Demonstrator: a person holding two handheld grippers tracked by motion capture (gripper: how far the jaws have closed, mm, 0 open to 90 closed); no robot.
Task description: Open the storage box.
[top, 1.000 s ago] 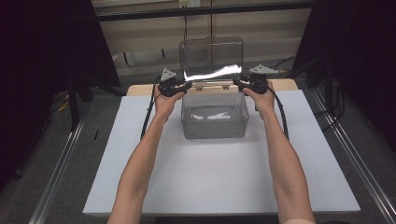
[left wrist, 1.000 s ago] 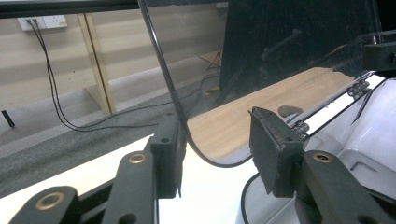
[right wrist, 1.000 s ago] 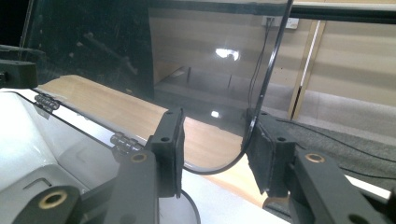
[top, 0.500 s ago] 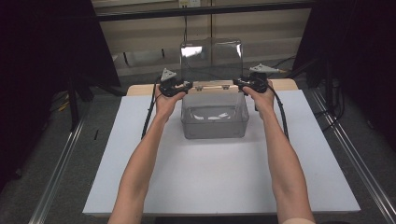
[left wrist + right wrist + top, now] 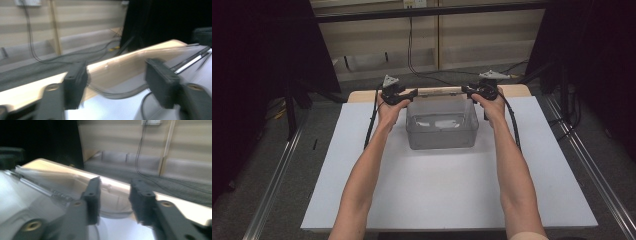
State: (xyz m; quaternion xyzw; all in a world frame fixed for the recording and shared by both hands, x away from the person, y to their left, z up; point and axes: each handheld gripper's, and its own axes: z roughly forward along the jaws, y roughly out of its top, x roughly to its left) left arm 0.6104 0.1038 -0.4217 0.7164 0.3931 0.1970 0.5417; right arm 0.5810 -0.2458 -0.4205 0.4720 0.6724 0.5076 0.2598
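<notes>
A clear plastic box [image 5: 442,132] stands at the back of the white table [image 5: 437,200]. Its clear lid [image 5: 439,91] lies tipped back behind the box. My left gripper [image 5: 413,93] is at the lid's left end and my right gripper [image 5: 465,90] at its right end. In the left gripper view the gripper [image 5: 116,77] has just been opening; the lid's rim [image 5: 117,94] runs between the pads without touching them. In the right gripper view the gripper [image 5: 115,192] has also just been opening a little. The lid's rim [image 5: 112,214] sits low in its gap, and the pads are off it.
A wooden board [image 5: 362,95] edges the table's far side. Behind it are a pale wall and hanging cables [image 5: 409,45]. Metal rails [image 5: 277,180] run along the floor on both sides. Dark curtains close off left and right.
The lid stood upright above the box a second ago and has swung back and down behind it. Both hands stayed at the box's back corners.
</notes>
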